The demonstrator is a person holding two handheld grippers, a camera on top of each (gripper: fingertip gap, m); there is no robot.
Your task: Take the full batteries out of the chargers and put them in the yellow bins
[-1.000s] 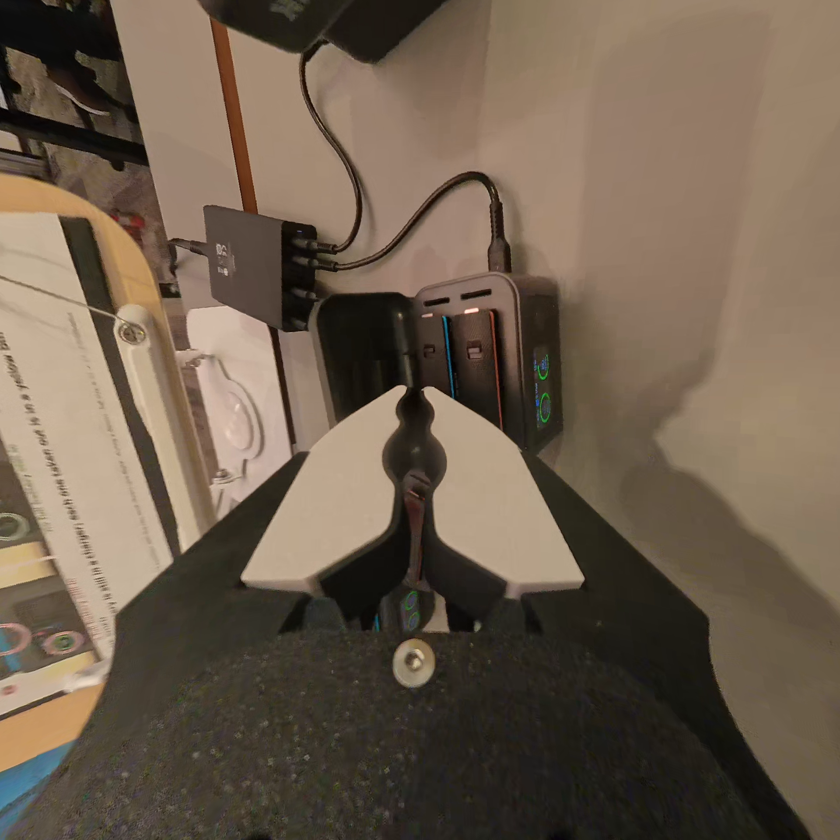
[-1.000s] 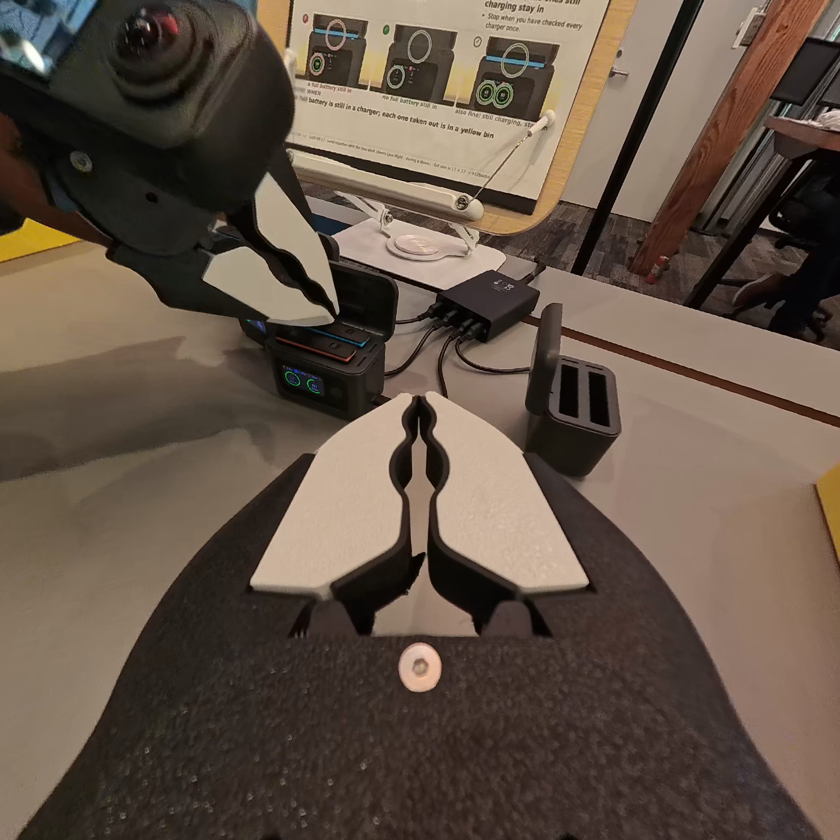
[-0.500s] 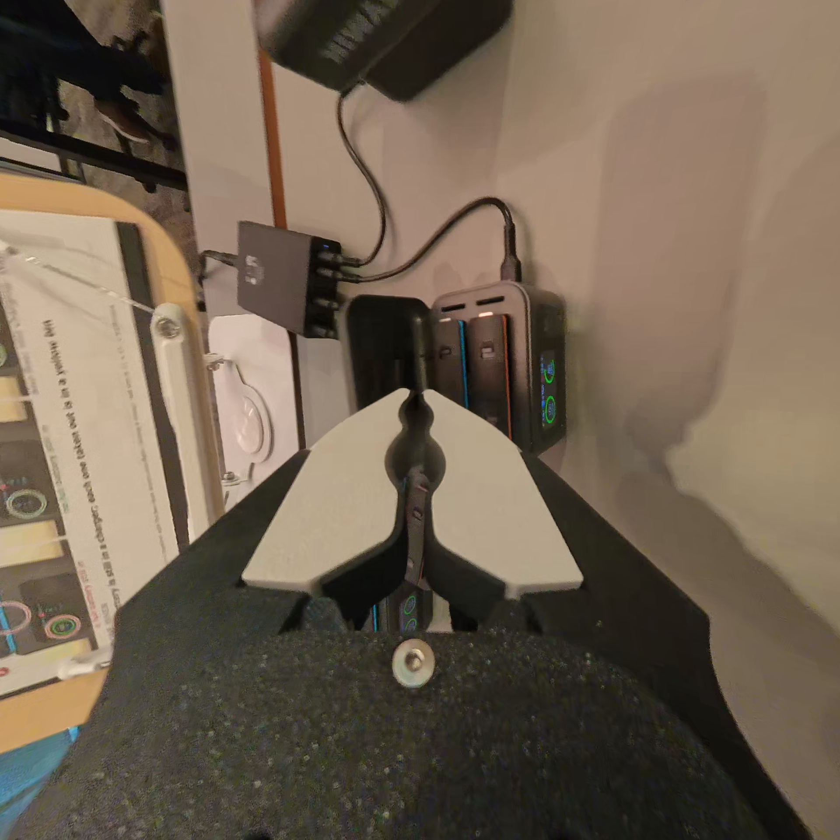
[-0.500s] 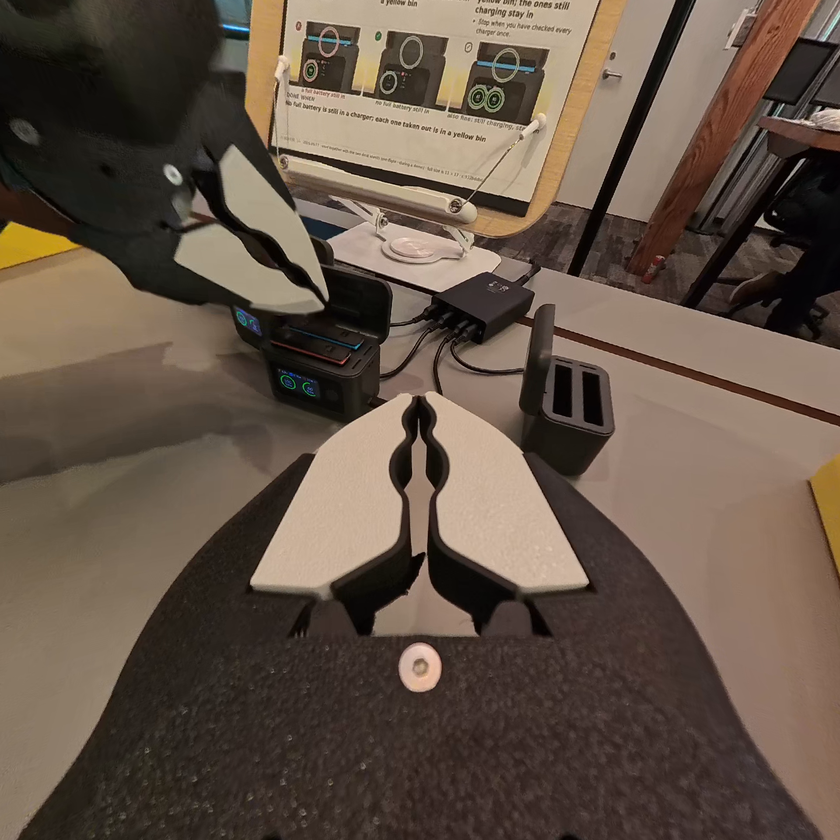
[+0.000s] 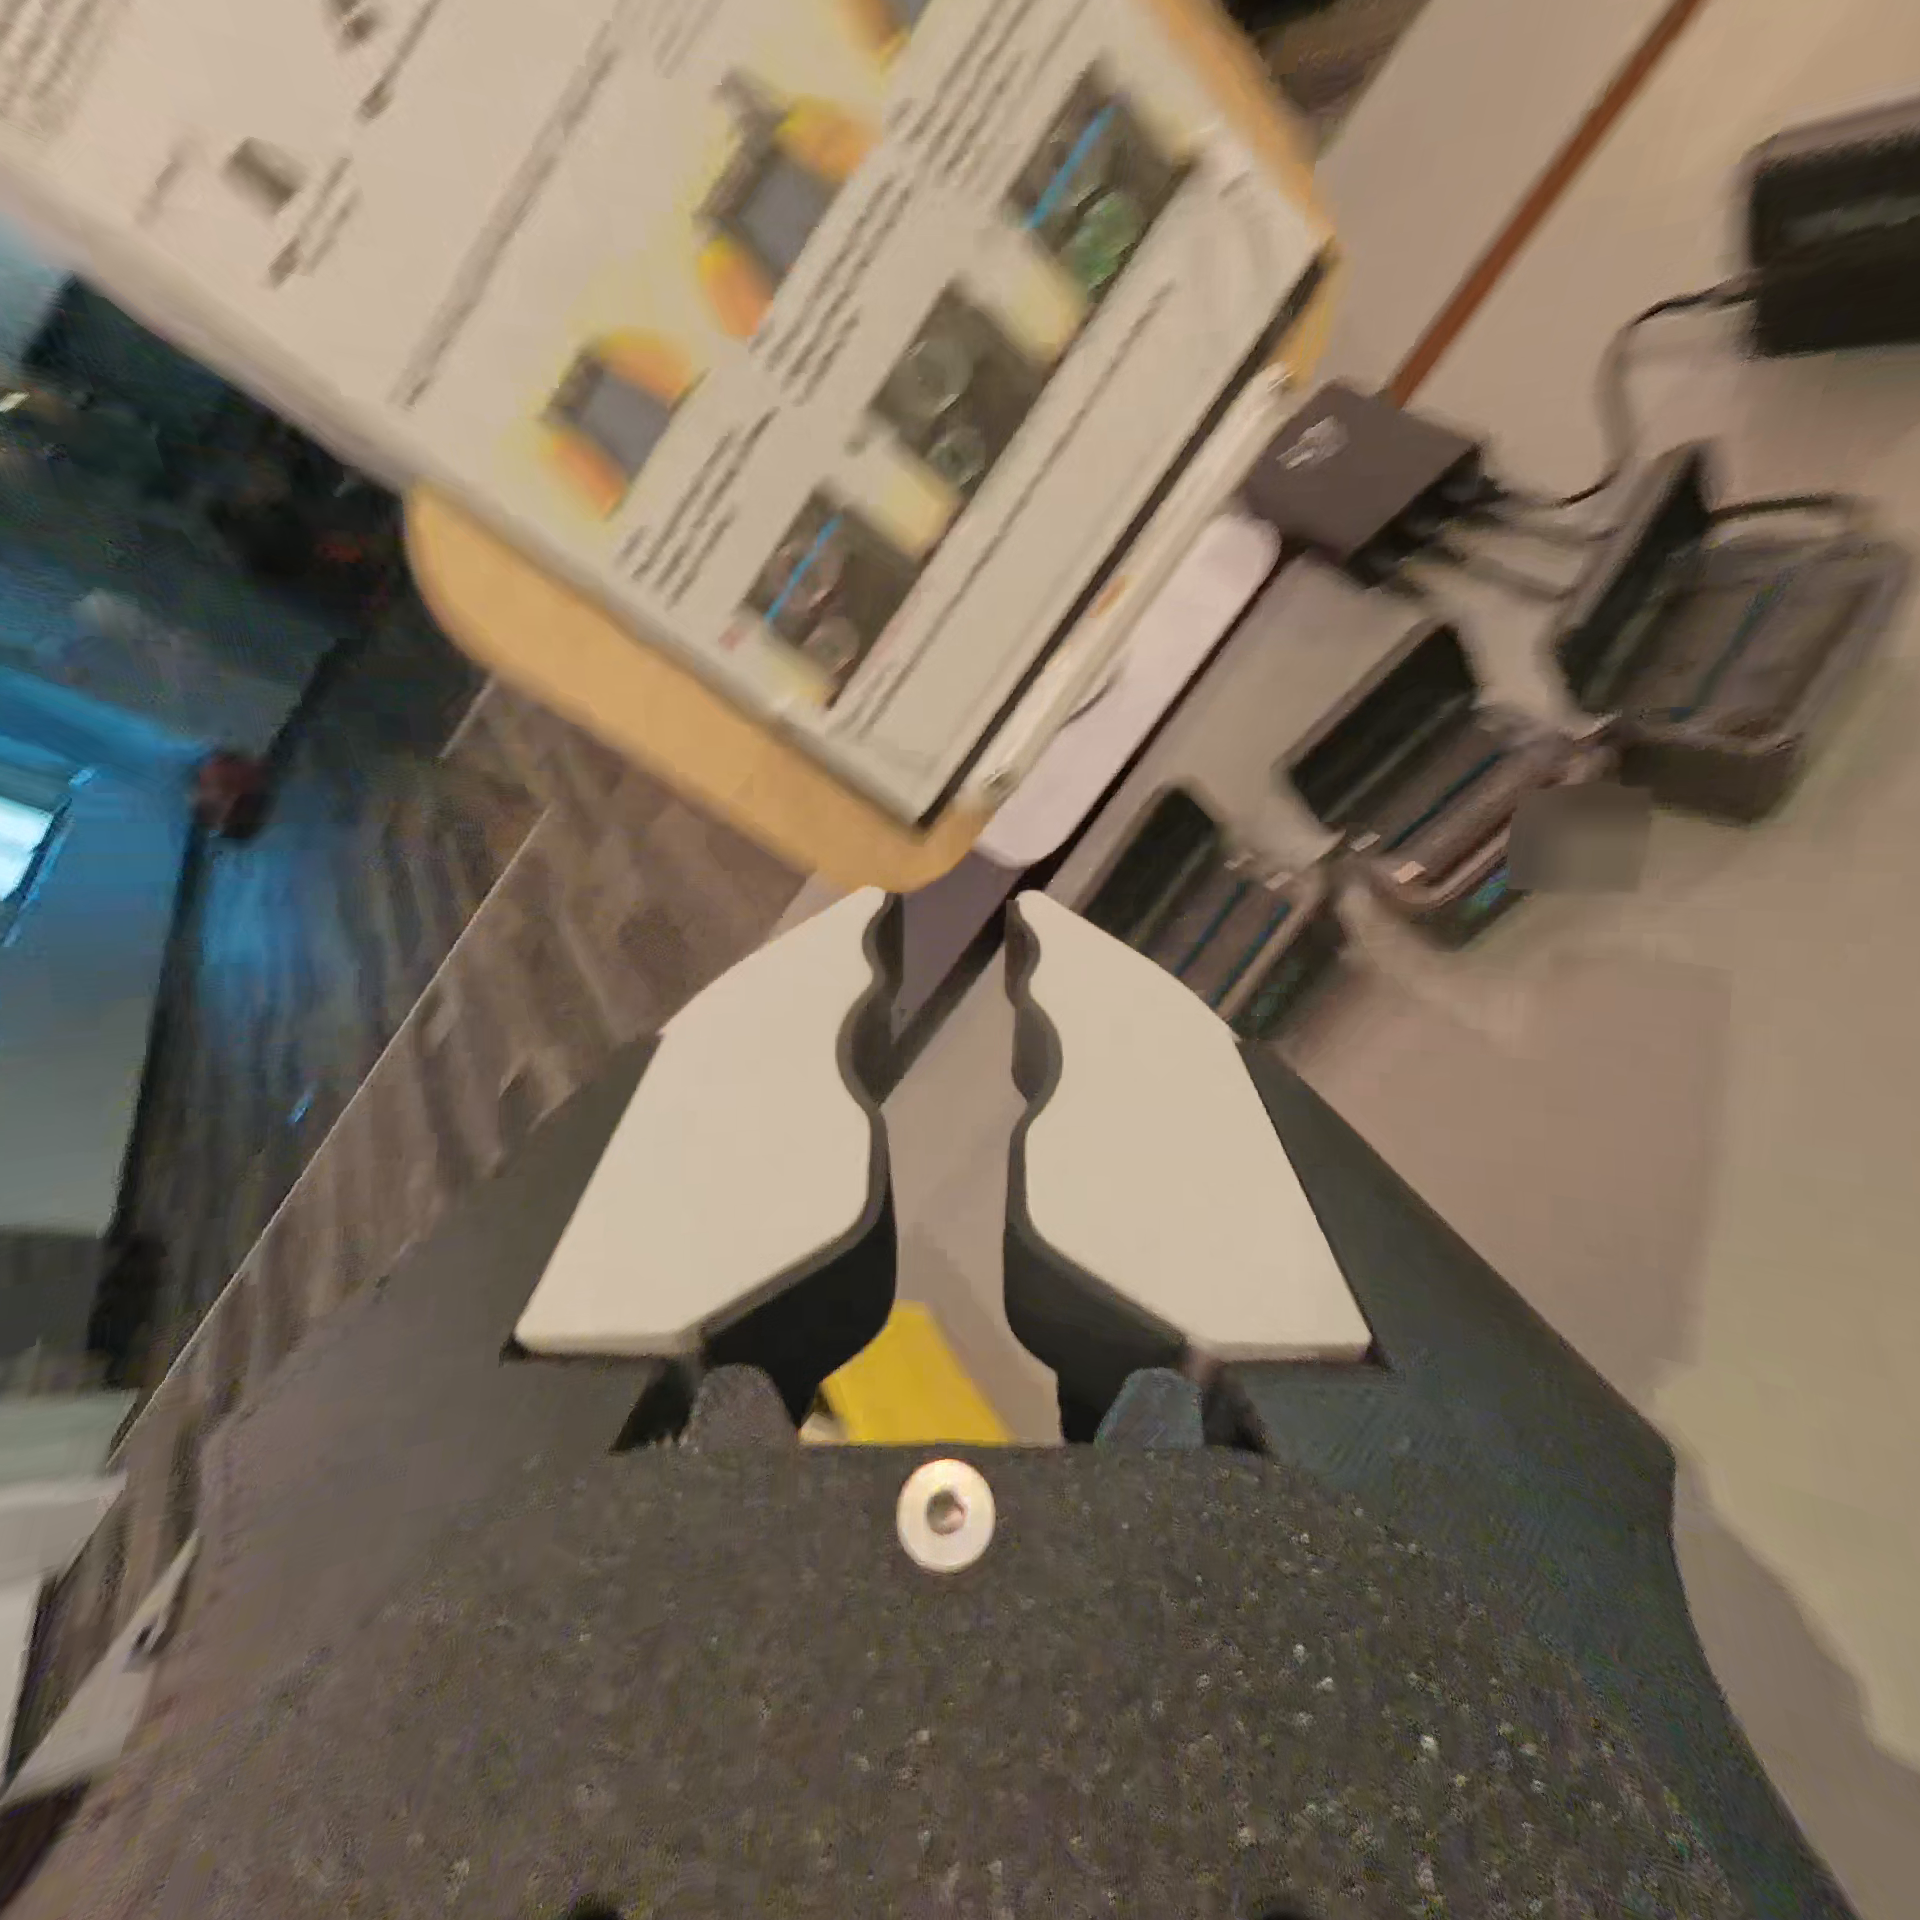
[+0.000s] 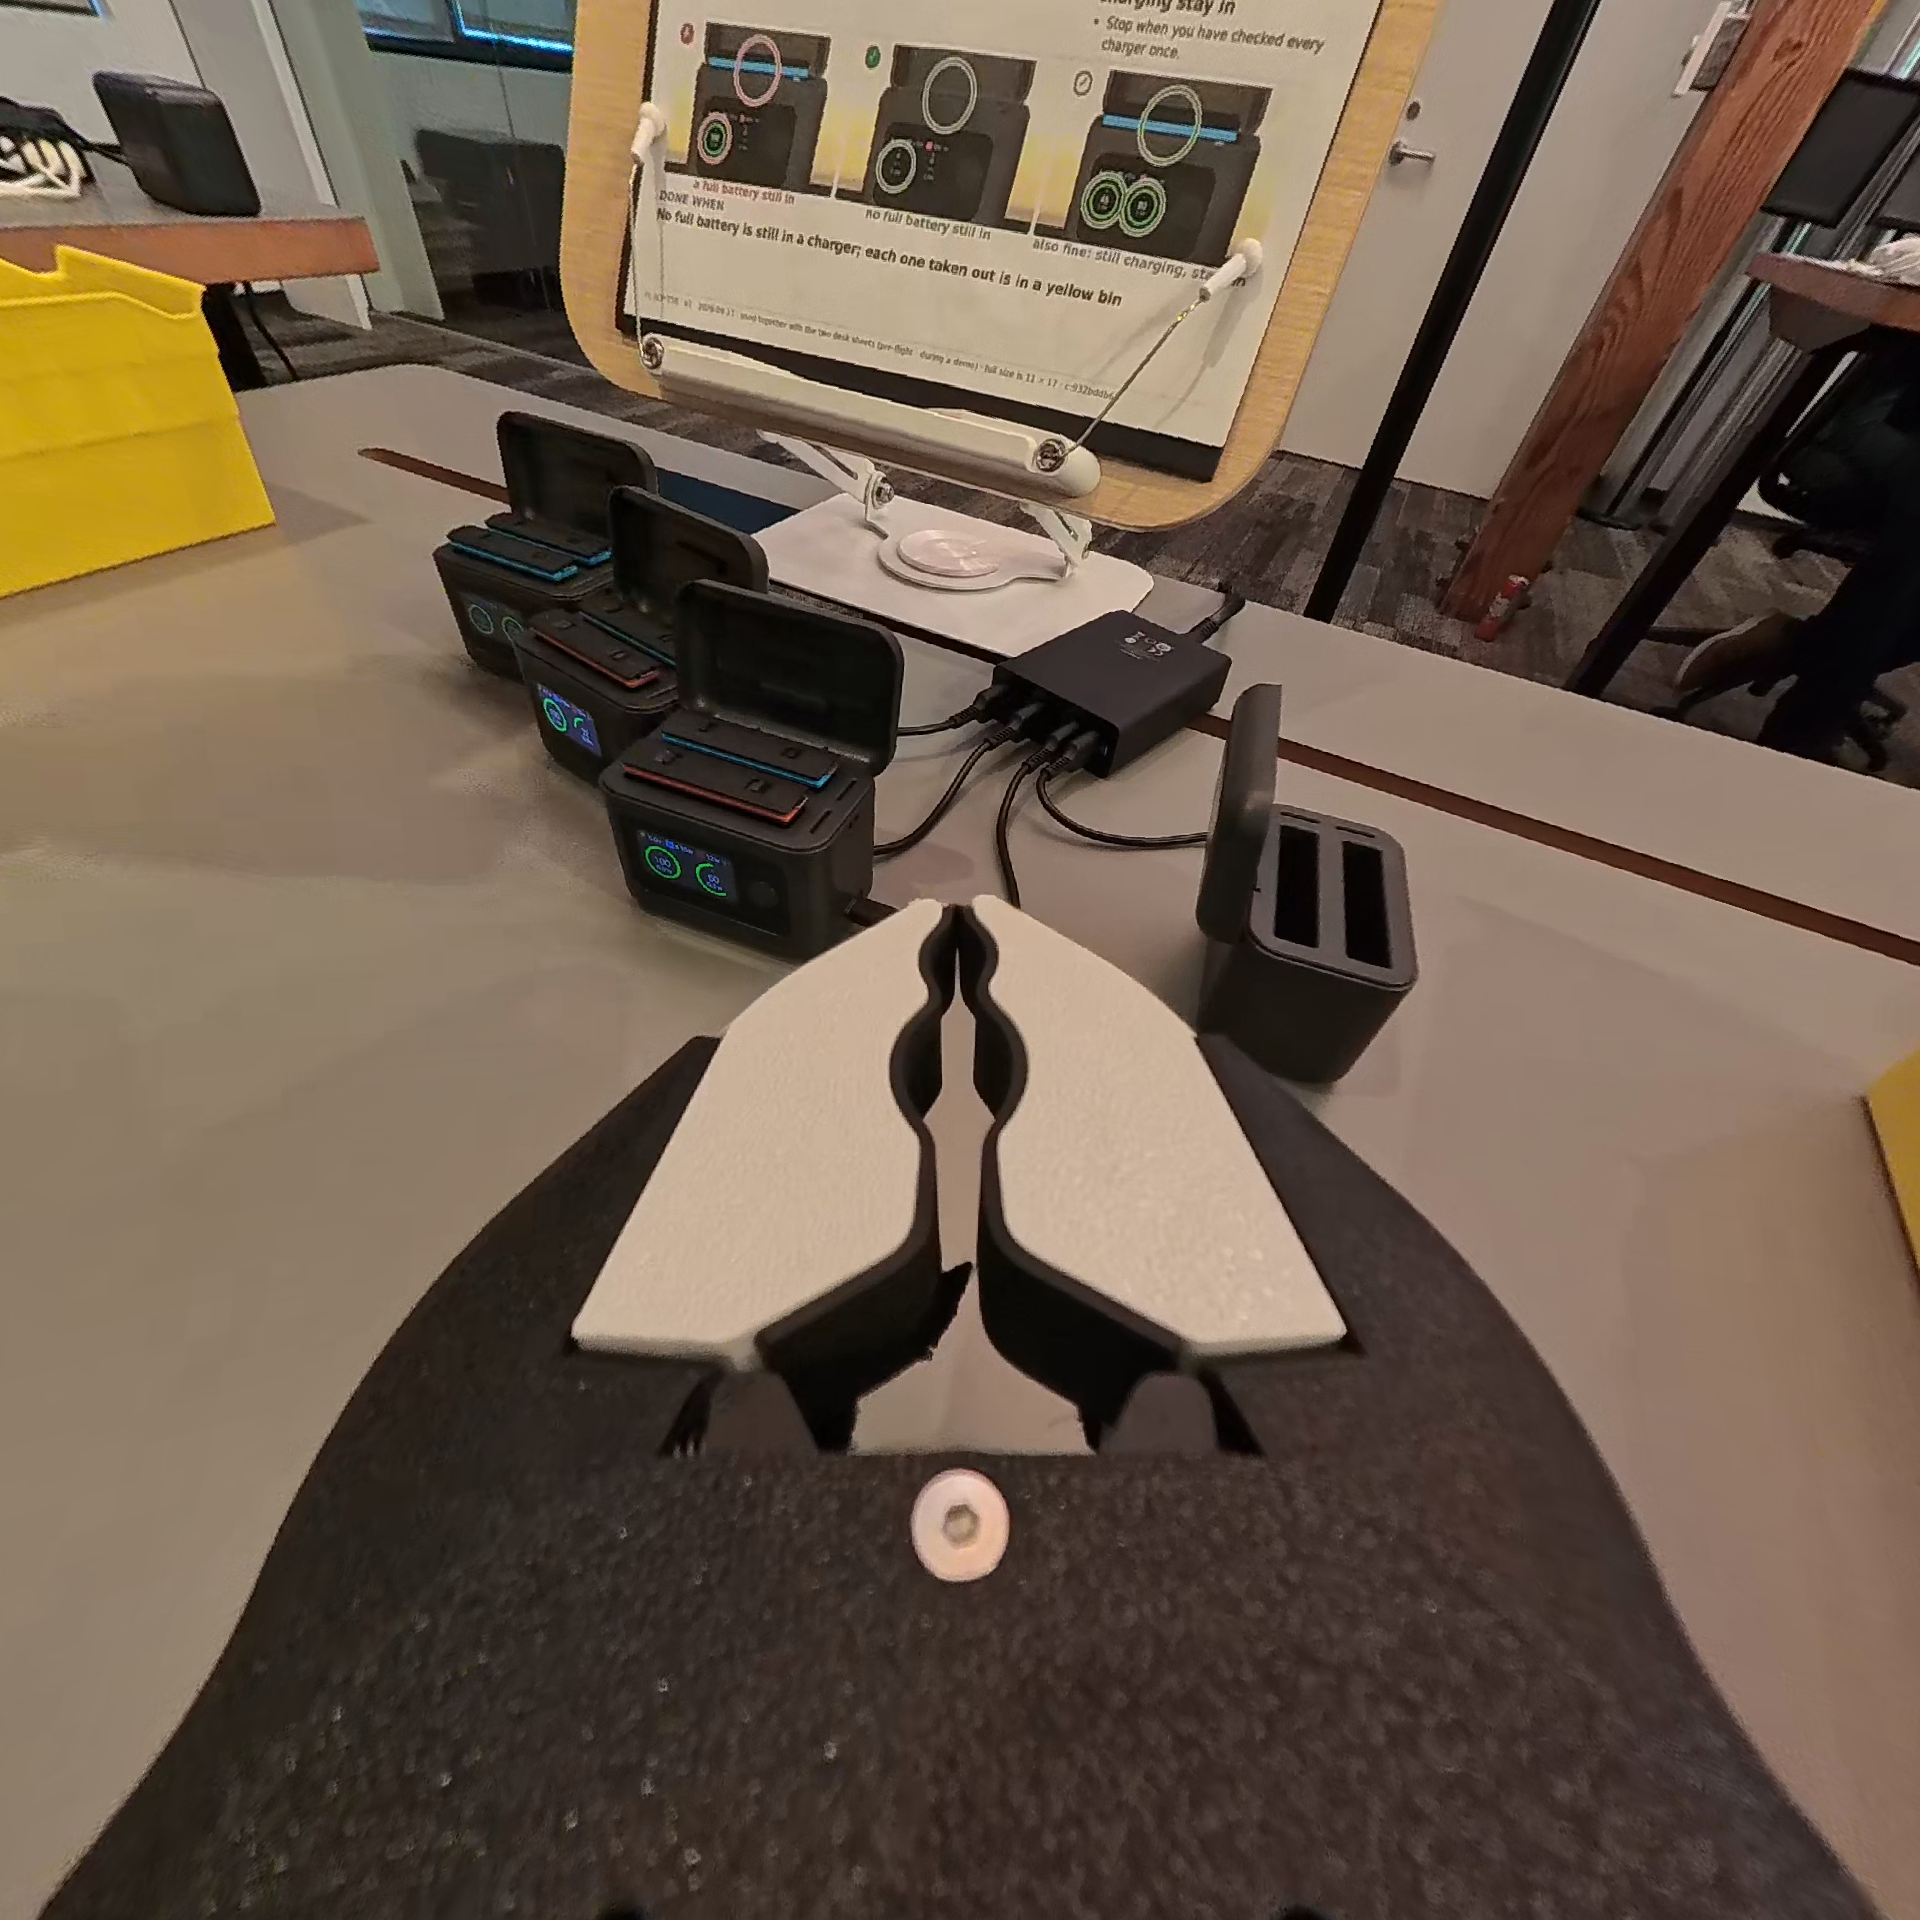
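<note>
Left claw (image 5: 943,914): its two pale grey fingers stand apart with a clear gap and nothing between them; the view is blurred and tilted.
Right claw (image 6: 956,914): pale grey fingers drawn together, tips almost touching, nothing held; it hangs above the grey table (image 6: 260,987), near the front charger.
Front charger (image 6: 743,805): dark grey box with its lid up, a lit screen on its near face showing two green rings, and two batteries seated in it, one red-edged battery (image 6: 722,795) nearer, one blue-edged battery (image 6: 753,758) behind it.
Middle charger (image 6: 613,675): same kind, lid up, just behind and left of the front one, with a red-edged and a blue-edged battery in it.
Far charger (image 6: 520,582): lid up, farthest left of the row, blue-edged batteries in it.
Empty charger (image 6: 1309,935): dark box at the right, lid up, both slots bare, screen not visible.
Black power hub (image 6: 1112,675): behind the chargers, black cables running from it to them.
Yellow plastic bin (image 6: 104,416): far left on the table, well apart from the chargers; a yellow edge (image 6: 1896,1143) also shows at the right border.
Instruction board (image 6: 966,208): wood-rimmed sheet on a white stand at the far edge of the table.
</note>
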